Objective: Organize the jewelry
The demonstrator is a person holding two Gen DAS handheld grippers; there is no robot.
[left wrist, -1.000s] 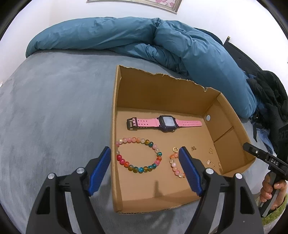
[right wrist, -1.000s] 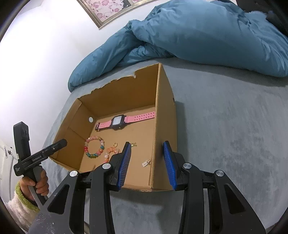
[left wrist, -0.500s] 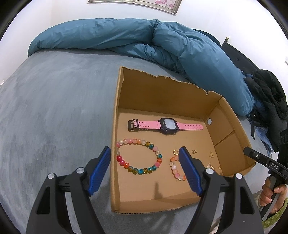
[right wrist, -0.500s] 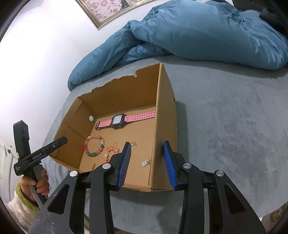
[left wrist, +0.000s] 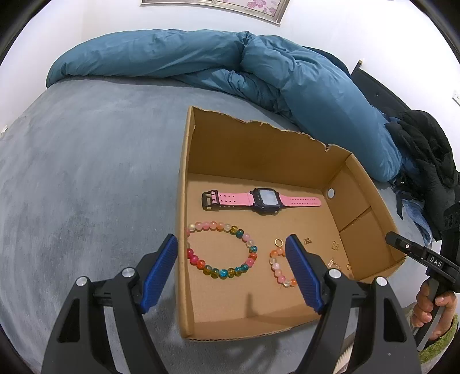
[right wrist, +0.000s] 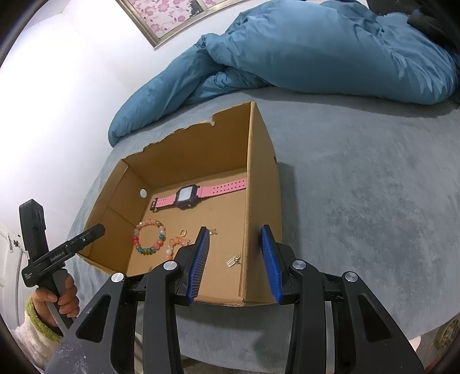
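An open cardboard box [left wrist: 184, 201] [right wrist: 258, 201] lies on a grey bed. Inside it are a pink watch [left wrist: 264, 198] [right wrist: 188, 195], a multicoloured bead bracelet [left wrist: 221, 272] [right wrist: 145, 251], a small orange bead bracelet [left wrist: 276, 267] [right wrist: 169, 250], a gold ring [left wrist: 278, 242] [right wrist: 183, 232] and small gold earrings [left wrist: 335, 245]. My left gripper [left wrist: 231, 244] hovers open over the box's near left side, above the bracelets, holding nothing. My right gripper [right wrist: 235, 231] hangs open over the box's near right wall, above a gold charm [right wrist: 234, 260]; nothing is pressed between its pads.
A rumpled blue duvet [left wrist: 258, 74] [right wrist: 316, 51] lies along the back of the bed. Dark clothes [left wrist: 425, 161] are heaped at the right. A framed flower picture [right wrist: 172, 17] hangs on the white wall. A hand [right wrist: 57, 302] in a green cuff holds the other gripper.
The left wrist view has drifted slightly across the bed. The jewellery lies where it was and both grippers keep the same jaw width.
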